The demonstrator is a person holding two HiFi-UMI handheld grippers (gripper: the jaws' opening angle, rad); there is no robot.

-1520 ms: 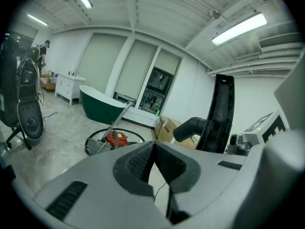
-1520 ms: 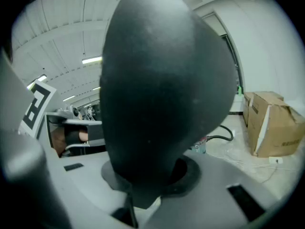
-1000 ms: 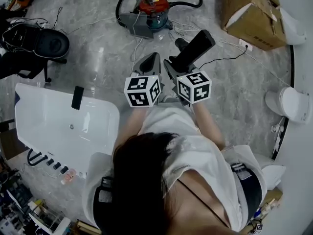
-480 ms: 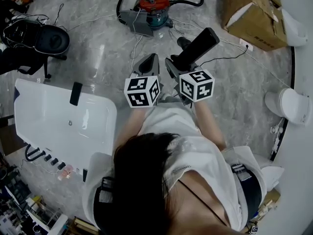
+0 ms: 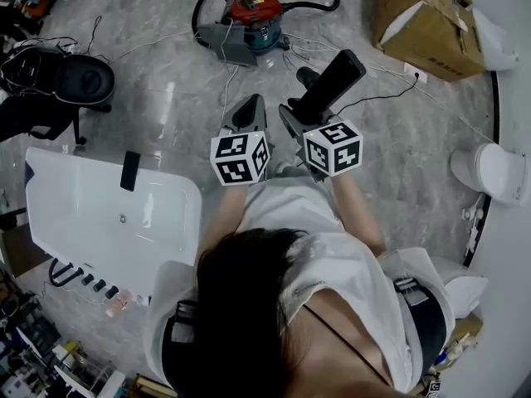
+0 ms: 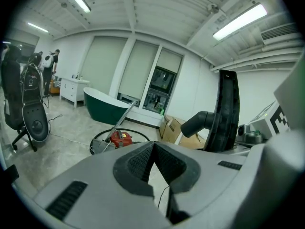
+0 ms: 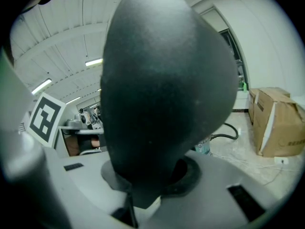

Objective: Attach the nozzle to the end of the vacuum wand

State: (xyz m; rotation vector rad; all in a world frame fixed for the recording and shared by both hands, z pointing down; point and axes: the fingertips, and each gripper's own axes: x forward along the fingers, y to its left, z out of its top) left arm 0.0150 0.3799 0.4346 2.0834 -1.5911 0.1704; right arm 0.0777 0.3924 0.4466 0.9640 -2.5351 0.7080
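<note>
Approach step: right gripper [image 5: 296, 111] clamps the flat black plastic nozzle [image 5: 333, 80], left gripper [image 5: 249, 111] closed on nothing; next, likely bring it to the slim metal wand [image 6: 123, 117].

floor [image 5: 166, 98]: grey marble | left: white bathtub [image 5: 91, 247], chair [image 5: 83, 77] | right: box [image 5: 423, 15], toilet [image 5: 489, 172] | ceiling: tube lights [image 6: 240, 19] on

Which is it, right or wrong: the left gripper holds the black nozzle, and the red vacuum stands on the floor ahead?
Wrong: the right gripper holds the black nozzle, as the right gripper view shows. The red vacuum does stand on the floor ahead.
</note>
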